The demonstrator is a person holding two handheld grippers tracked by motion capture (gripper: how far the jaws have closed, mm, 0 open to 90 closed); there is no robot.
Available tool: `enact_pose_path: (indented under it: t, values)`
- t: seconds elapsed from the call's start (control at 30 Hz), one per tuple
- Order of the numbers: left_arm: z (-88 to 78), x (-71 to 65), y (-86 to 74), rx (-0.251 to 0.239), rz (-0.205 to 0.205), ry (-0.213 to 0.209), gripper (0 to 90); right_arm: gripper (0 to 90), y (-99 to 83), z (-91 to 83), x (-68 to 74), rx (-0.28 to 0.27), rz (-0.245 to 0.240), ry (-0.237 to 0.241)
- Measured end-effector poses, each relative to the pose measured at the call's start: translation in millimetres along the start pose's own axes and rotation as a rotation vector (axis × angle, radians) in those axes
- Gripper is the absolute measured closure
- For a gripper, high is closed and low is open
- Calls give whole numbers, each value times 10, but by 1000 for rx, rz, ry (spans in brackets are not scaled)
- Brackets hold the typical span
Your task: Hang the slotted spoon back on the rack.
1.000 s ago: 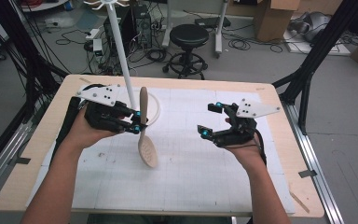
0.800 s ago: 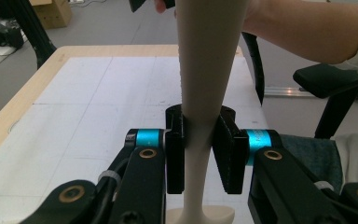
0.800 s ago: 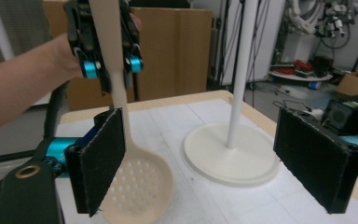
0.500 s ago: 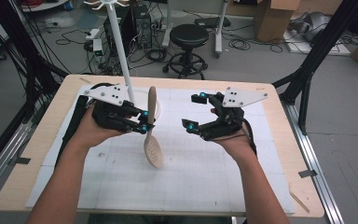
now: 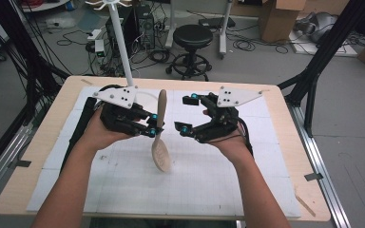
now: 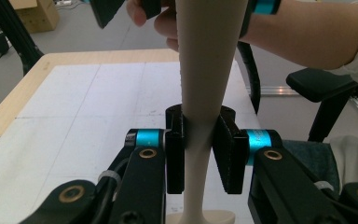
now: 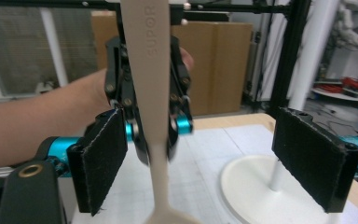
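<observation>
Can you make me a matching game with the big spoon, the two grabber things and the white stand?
Things:
1. beige spoon
2. left gripper
3. right gripper
4. white stand

States or places:
A. jaws open, with nothing pressed between the pads
B. round base resting on the table mat
C. held upright, bowl end down
D. jaws shut on the handle

Pairs: 1-C, 2-D, 3-A, 4-B
</observation>
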State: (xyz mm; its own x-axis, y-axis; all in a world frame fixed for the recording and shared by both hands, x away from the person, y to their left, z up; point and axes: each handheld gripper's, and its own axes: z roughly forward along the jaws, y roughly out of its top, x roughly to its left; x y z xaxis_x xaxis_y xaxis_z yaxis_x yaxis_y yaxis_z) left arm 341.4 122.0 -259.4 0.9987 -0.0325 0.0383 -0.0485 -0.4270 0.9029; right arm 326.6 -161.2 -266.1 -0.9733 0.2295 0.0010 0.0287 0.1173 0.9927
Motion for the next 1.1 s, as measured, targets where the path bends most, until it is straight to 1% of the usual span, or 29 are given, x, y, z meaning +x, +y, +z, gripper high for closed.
enact_pose_path:
  t: [0.1,0.17,0.23,0.27,0.33,0.4,0.43,0.47,0.53,0.57,0.63,0.67,0.7,0.73,0.77,0.87,0.9,0.93,0.97,1.0,1.03,1.07,1.1]
  values:
    - [38,4,16,-10,3,-9,757,194,43,82,14,-6,-7,27]
    - [49,4,23,-10,2,-5,757,214,76,140,25,-9,-12,42]
    - [65,3,30,-12,2,-8,756,279,101,184,27,-13,-7,55]
    - [66,5,34,-11,4,-10,757,294,110,202,29,-19,-7,62]
    - [62,3,37,-11,4,-12,757,351,121,230,38,-15,0,75]
    - [60,3,35,-10,4,-14,756,383,122,254,41,-16,-8,80]
    - [56,3,35,-11,1,-11,756,383,122,254,41,-16,-8,80]
    - [53,0,36,-15,2,-16,757,448,120,269,49,-10,-6,83]
    - [50,0,36,-14,2,-16,756,477,123,279,57,-8,-9,85]
    - [48,-1,36,-15,-2,-15,756,519,128,280,63,-11,-13,87]
    - [39,8,35,-19,-3,-12,756,610,141,272,93,-13,-30,88]
    - [28,14,33,-31,-14,-10,756,678,147,273,104,-19,-50,91]
    - [28,14,33,-31,-14,-10,756,687,153,271,120,-20,-61,93]
    - [23,16,33,-36,-8,-6,756,692,159,274,124,-24,-62,92]
    - [19,16,36,-38,-5,-5,756,695,165,274,122,-25,-55,95]
    - [21,20,32,-44,-7,-1,753,697,175,275,114,-21,-56,92]
    - [20,23,29,-47,-8,4,750,698,182,269,110,-12,-43,92]
    - [18,26,25,-53,-14,3,750,698,182,269,110,-12,-43,92]
    - [9,32,21,-54,-13,5,694,699,186,267,94,-19,-41,92]
    - [5,31,16,-60,-20,21,631,699,186,267,94,-19,-41,92]
    - [-3,38,9,-54,-32,36,585,699,189,245,81,-24,-30,88]
    - [-11,41,-1,-41,-37,54,558,699,192,229,68,-29,-22,90]
    - [-25,40,-15,-30,-33,74,527,699,200,213,53,-34,-19,89]
